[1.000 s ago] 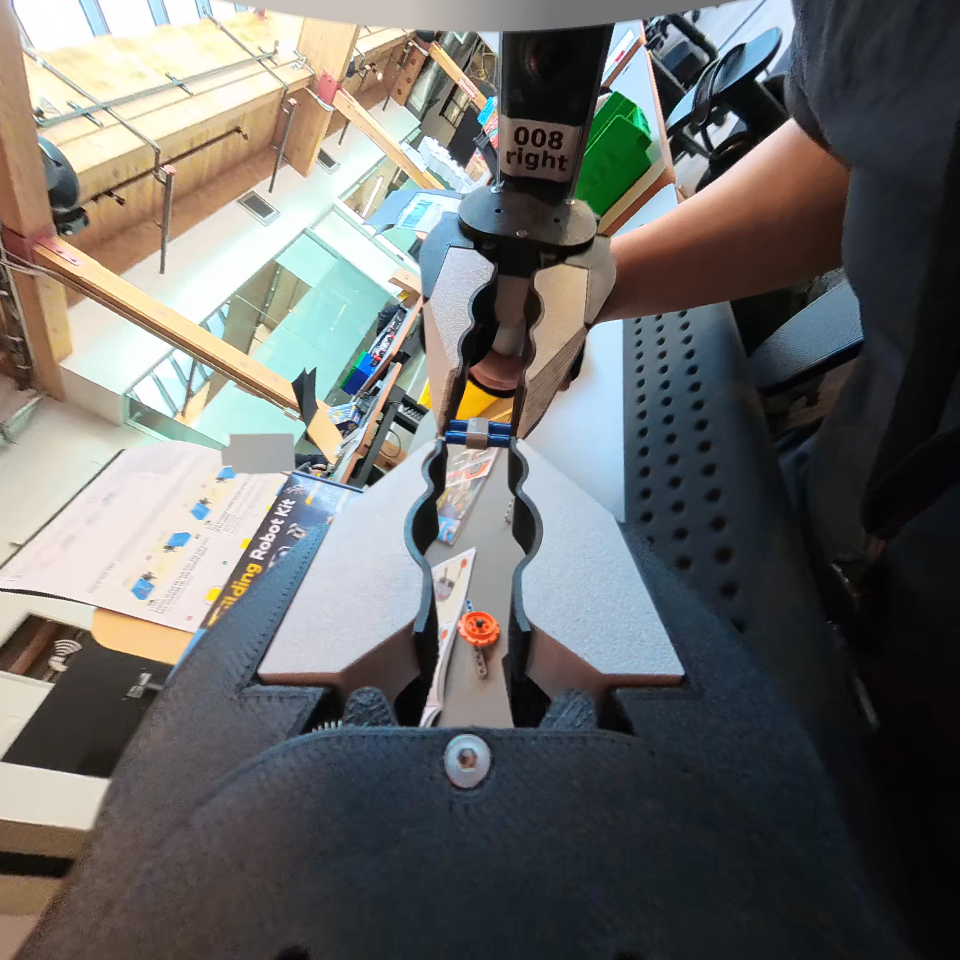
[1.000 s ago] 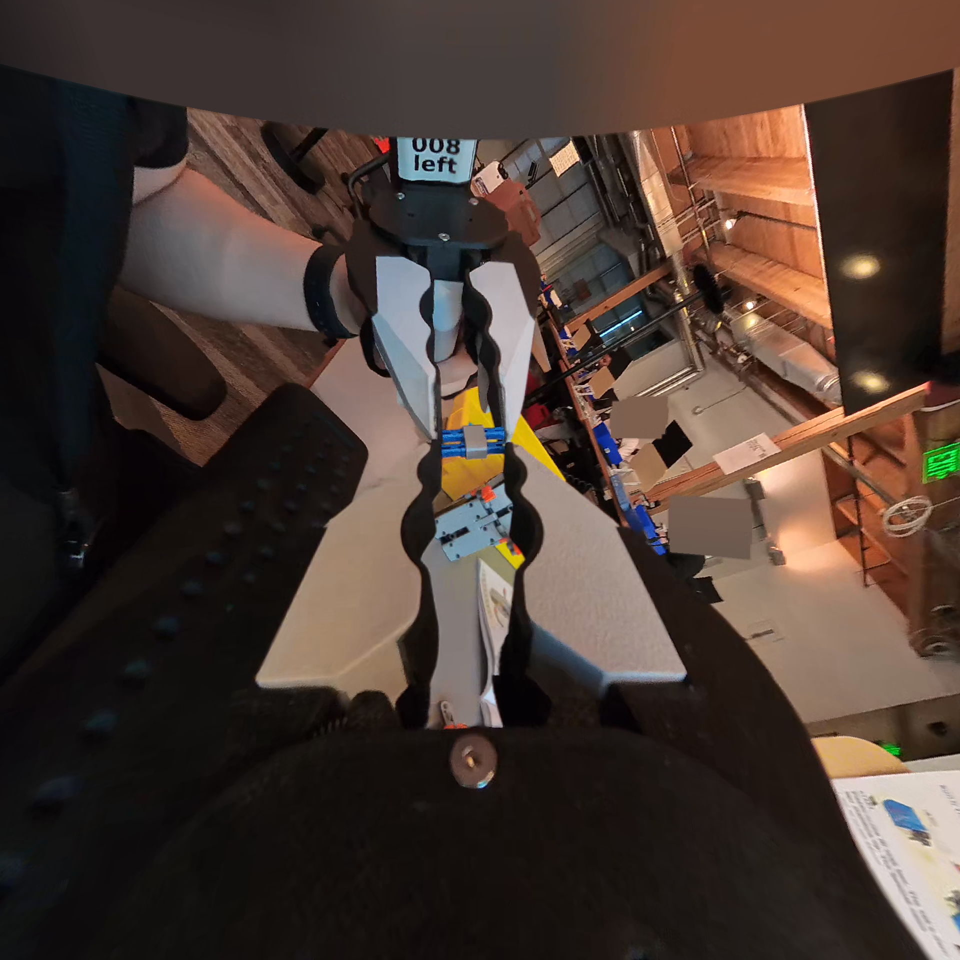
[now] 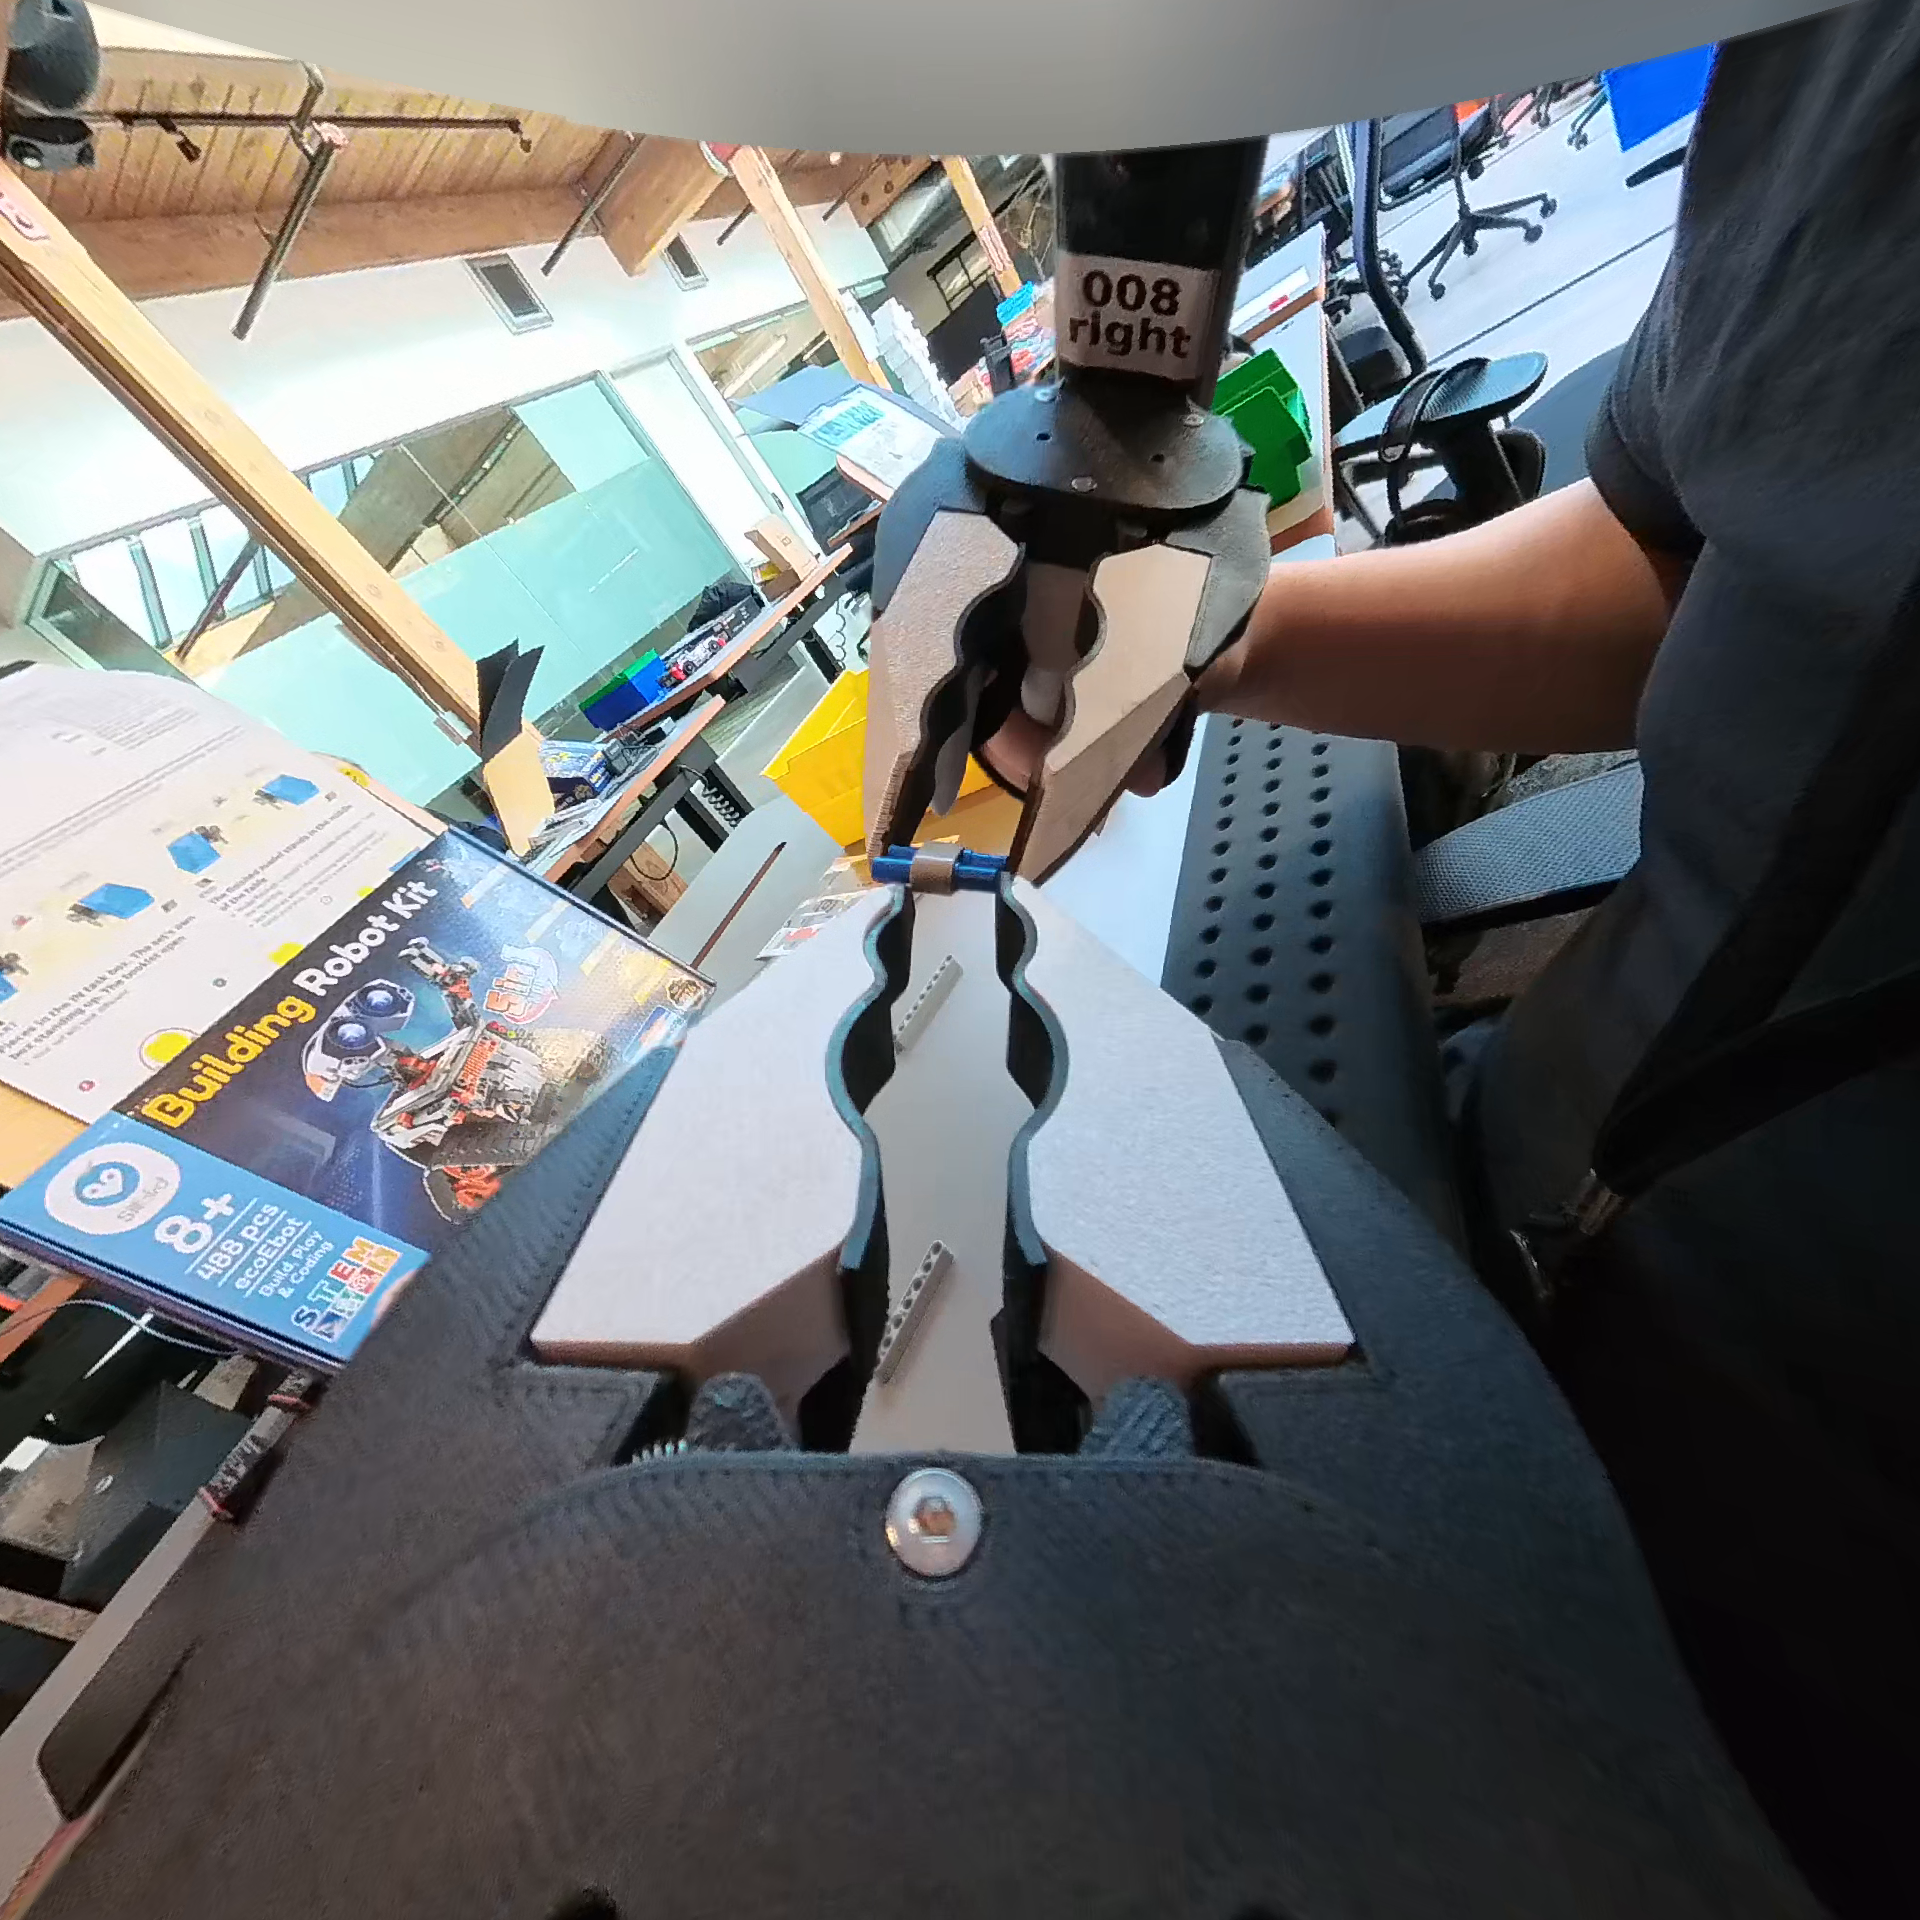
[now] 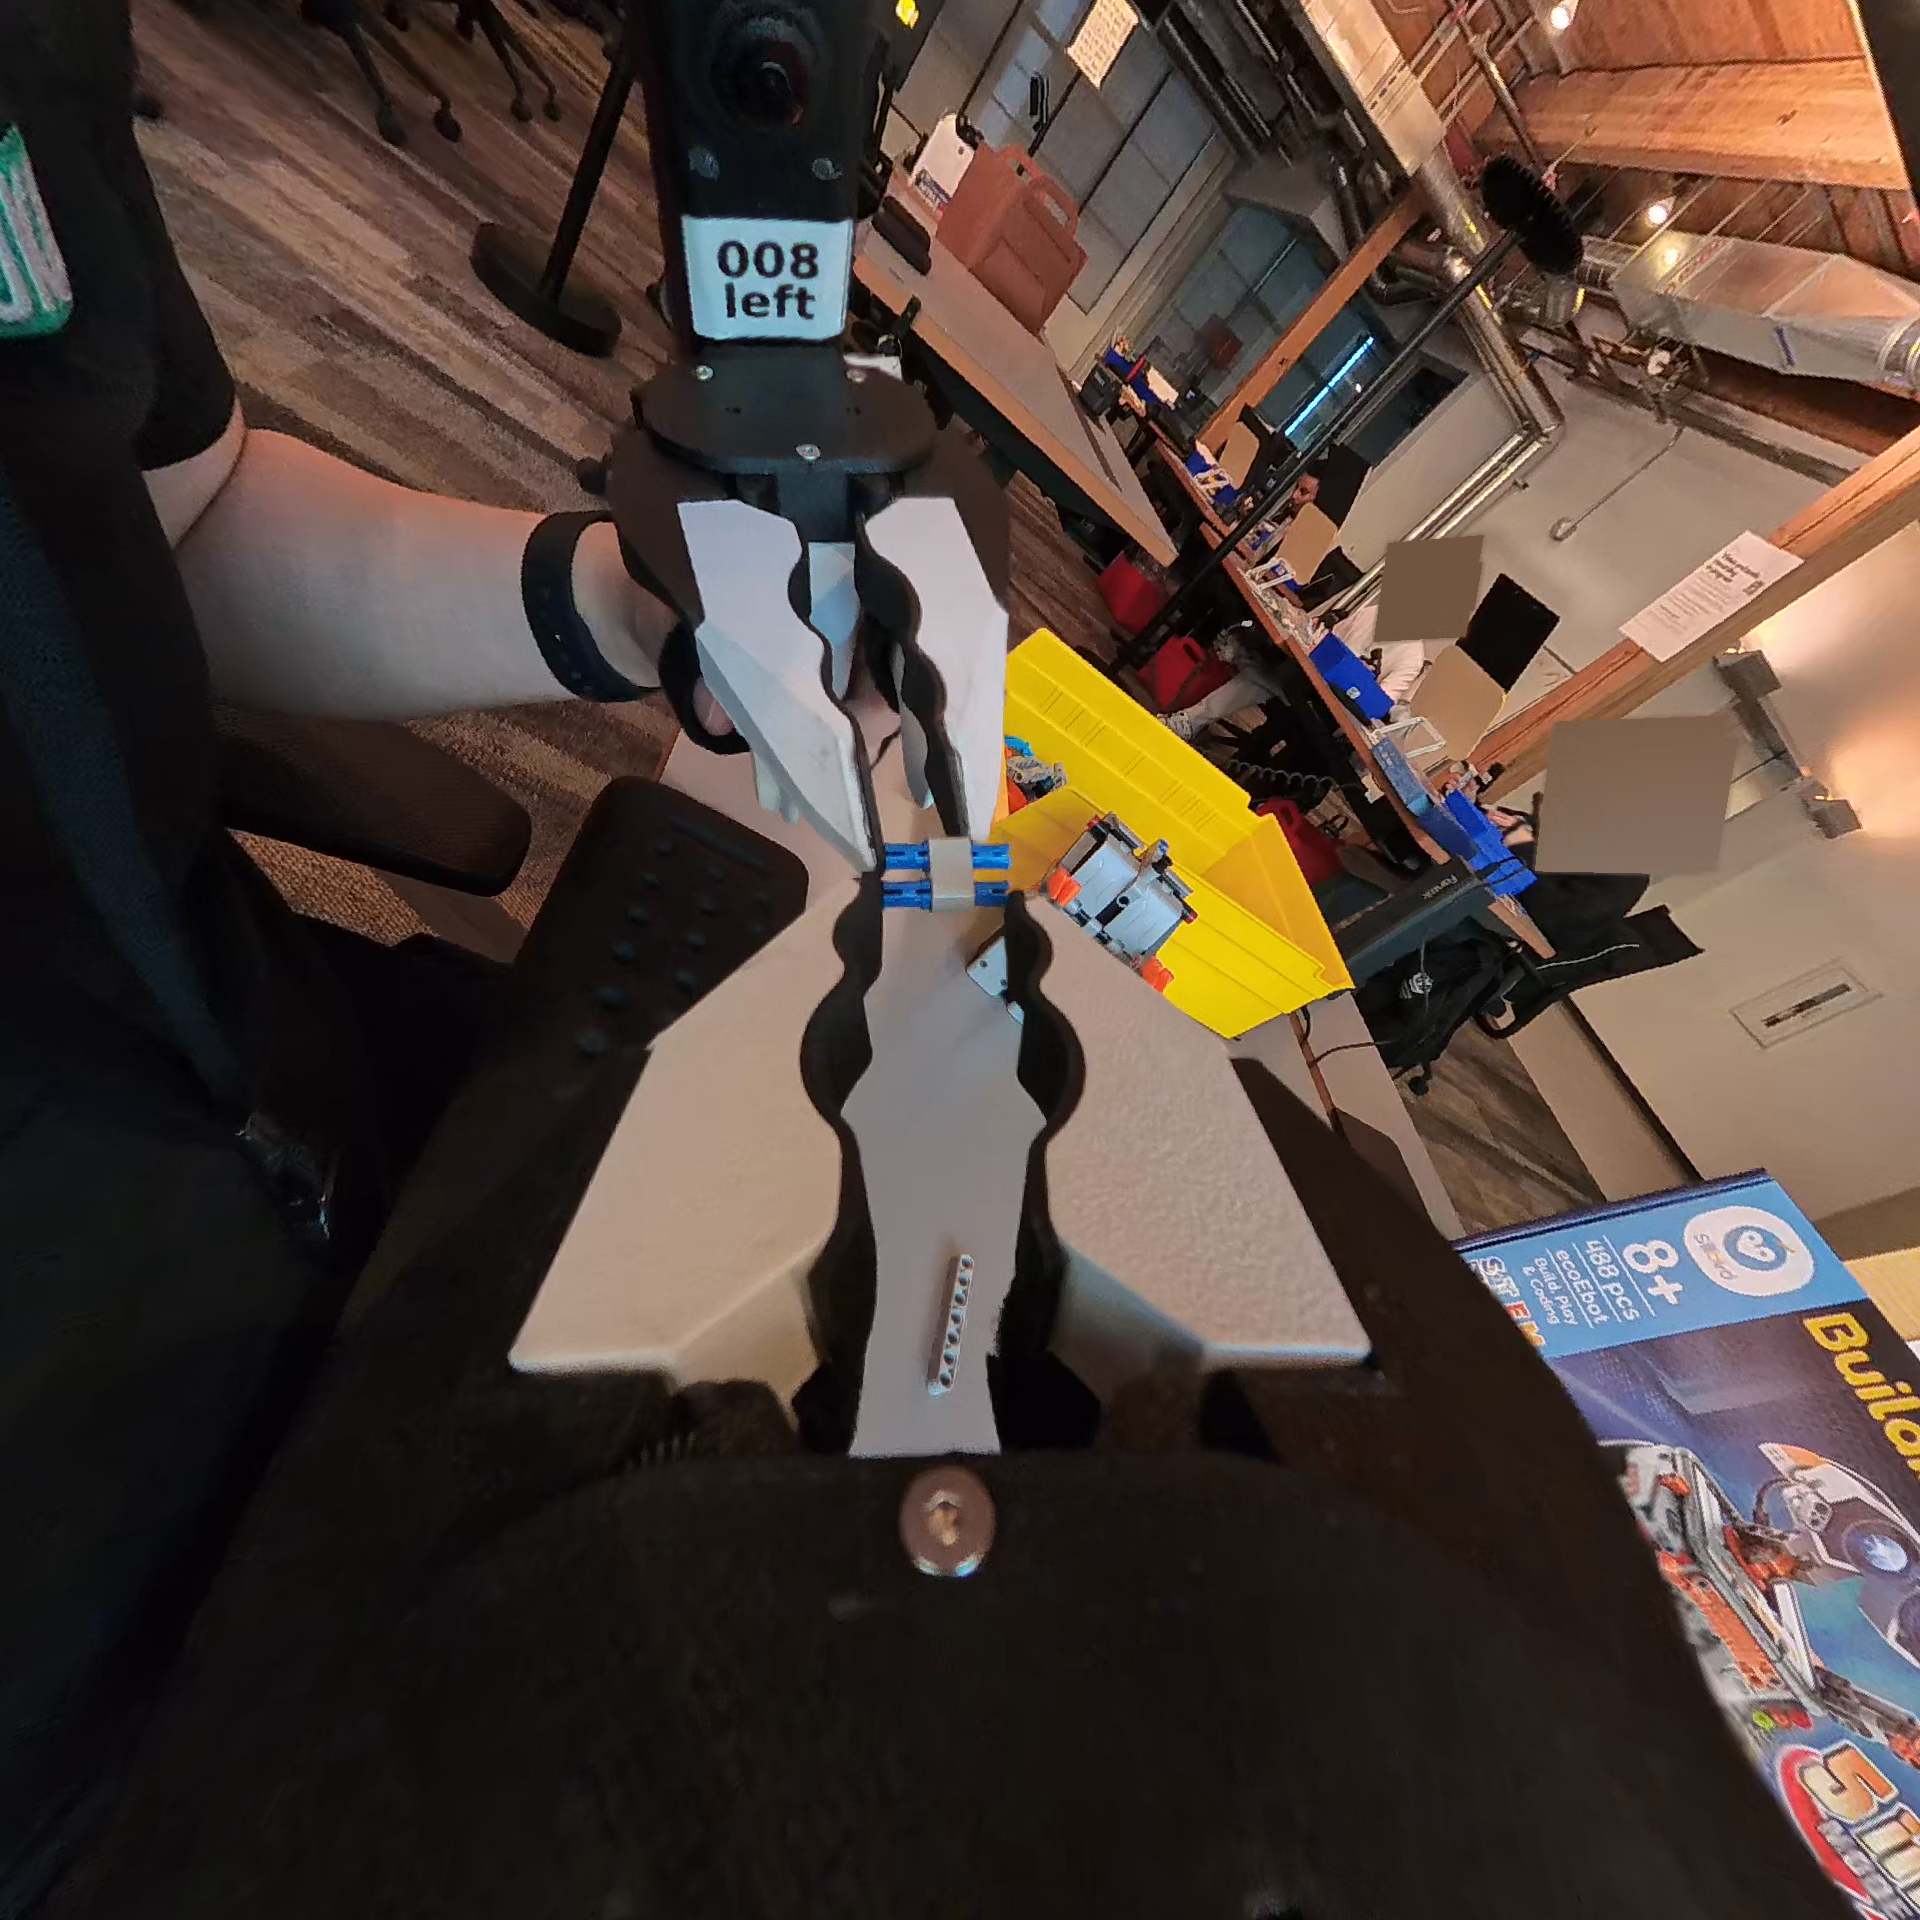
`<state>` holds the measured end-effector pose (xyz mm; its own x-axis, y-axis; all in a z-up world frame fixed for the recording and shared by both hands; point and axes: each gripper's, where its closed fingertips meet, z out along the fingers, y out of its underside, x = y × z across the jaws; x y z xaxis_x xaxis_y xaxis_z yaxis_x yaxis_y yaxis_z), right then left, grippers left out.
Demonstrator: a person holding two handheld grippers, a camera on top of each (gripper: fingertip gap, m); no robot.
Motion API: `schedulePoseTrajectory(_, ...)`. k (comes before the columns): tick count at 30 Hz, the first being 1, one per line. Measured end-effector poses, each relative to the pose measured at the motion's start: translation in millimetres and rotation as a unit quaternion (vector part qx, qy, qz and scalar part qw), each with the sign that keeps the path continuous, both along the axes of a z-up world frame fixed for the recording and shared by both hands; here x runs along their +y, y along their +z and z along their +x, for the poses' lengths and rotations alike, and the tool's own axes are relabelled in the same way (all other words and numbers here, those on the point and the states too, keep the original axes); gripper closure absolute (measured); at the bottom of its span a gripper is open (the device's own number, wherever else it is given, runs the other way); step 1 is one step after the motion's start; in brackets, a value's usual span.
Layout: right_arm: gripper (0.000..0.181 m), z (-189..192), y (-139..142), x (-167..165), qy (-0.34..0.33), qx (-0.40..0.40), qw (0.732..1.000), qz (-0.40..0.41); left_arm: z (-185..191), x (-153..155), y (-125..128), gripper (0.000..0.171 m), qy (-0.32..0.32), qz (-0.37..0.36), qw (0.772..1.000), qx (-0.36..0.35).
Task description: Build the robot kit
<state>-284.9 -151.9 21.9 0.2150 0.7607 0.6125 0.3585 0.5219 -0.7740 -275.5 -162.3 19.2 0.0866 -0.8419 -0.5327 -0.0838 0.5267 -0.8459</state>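
A small grey block with blue pins (image 3: 940, 868) hangs above the white table (image 3: 748, 914), held between both grippers, which meet tip to tip. My left gripper (image 3: 951, 891) is shut on the piece from below in the left wrist view, and the right gripper's fingers (image 3: 935, 665) come down on it from above. In the right wrist view the piece (image 4: 948, 873) shows two blue pins through the grey block. My right gripper (image 4: 940, 902) grips the nearer pin's ends. The left gripper's fingers (image 4: 769, 665) grip the farther pin.
Two grey perforated beams (image 3: 928, 1003) (image 3: 914, 1311) lie on the table under the grippers. A yellow bin (image 4: 1143, 748) and a grey motor block with orange parts (image 4: 1117, 894) stand beyond. A robot kit box (image 3: 395, 1060), a printed sheet (image 3: 125, 831) and a black chair arm (image 3: 1278, 904) flank them. Less than 4 cm separates the two grippers' tips.
Both grippers have stayed tip to tip on the piece and moved together across the table. The orange gear below the left fingers has given way to grey beams.
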Motion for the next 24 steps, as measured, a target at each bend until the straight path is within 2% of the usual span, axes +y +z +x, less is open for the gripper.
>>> schedulePoseTrajectory(9,0.159,-1,-3,5,-0.012,0.0,0.999,-0.052,-2,5,-2,0.158,0.007,-0.023,1.0,-0.005)
schedulePoseTrajectory(18,0.159,0,-8,10,-0.002,0.04,0.976,-0.212,-1,10,-2,0.159,0.006,-0.061,0.998,-0.016)
schedulePoseTrajectory(24,0.159,1,-14,13,-0.005,0.043,0.966,-0.257,-1,13,-7,0.16,0.01,-0.076,0.997,-0.011)
